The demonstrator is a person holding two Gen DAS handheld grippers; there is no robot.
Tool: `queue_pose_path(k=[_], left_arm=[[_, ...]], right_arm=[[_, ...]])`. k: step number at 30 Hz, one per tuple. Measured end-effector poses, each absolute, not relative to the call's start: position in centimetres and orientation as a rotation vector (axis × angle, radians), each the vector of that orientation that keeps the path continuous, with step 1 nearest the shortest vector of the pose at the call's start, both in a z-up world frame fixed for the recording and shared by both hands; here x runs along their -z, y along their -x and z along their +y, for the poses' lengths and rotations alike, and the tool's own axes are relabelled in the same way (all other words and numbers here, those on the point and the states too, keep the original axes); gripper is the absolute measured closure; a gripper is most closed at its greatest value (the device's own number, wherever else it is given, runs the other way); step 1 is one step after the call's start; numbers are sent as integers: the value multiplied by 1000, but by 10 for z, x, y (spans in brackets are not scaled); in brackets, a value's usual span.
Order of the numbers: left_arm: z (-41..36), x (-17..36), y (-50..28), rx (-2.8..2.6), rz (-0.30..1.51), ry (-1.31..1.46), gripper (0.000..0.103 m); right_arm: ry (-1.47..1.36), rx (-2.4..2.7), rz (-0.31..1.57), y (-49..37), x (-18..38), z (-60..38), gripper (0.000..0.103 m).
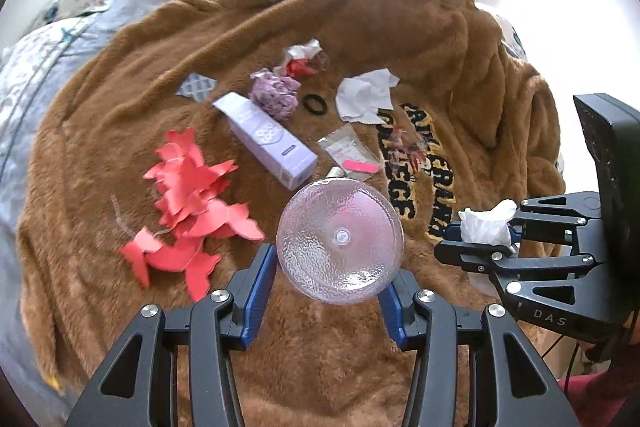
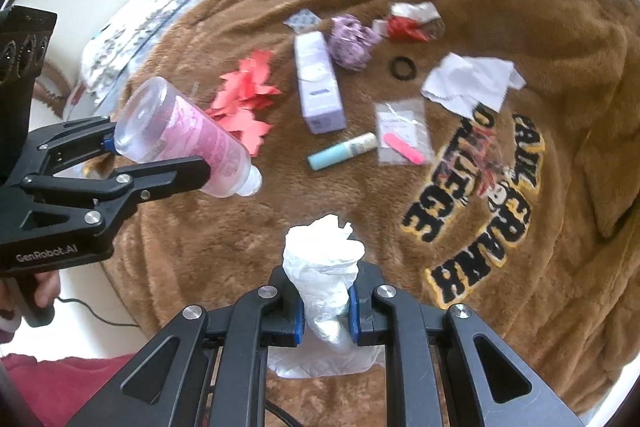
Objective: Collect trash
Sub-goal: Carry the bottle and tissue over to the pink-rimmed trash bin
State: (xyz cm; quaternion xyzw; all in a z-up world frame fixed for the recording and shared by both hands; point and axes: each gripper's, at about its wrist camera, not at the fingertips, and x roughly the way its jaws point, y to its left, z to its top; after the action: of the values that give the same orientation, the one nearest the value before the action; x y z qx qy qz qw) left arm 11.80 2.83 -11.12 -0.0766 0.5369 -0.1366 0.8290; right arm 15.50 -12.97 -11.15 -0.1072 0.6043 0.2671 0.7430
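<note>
carrying was the step in hand: the left claw point(image 1: 328, 301) gripped a clear pink-labelled bottle point(image 2: 188, 139) across its body, jaws half spread, and the right claw point(image 2: 324, 311) was pinched nearly shut on a crumpled white tissue point(image 2: 324, 263), both held above the brown fleece blanket point(image 1: 360, 19) on the bed. no bin showed, so the next move called for finding one. paper butterflies point(image 1: 188, 203), a lilac box point(image 1: 268, 143), a white cloth point(image 1: 366, 95) and a sachet point(image 2: 402, 131) lay mid-blanket, none in the way.

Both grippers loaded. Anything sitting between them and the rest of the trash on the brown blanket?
Nothing visible. The left gripper holds the clear bottle, the right gripper the crumpled tissue. The pink paper cutouts, purple box and white paper lie uncovered on the brown blanket. No bin in view.
</note>
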Motion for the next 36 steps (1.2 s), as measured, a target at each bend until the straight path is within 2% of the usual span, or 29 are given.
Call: queue_pose_path(k=[12, 23, 36], left_arm=[[85, 82, -17, 8, 1061, 320, 53], [130, 69, 123, -436, 990, 522, 53], [169, 87, 286, -827, 899, 783, 53]], right_arm=[[299, -799, 1240, -103, 76, -64, 88], [435, -1187, 1167, -13, 59, 22, 88], [676, -1580, 1141, 120, 64, 113, 88]])
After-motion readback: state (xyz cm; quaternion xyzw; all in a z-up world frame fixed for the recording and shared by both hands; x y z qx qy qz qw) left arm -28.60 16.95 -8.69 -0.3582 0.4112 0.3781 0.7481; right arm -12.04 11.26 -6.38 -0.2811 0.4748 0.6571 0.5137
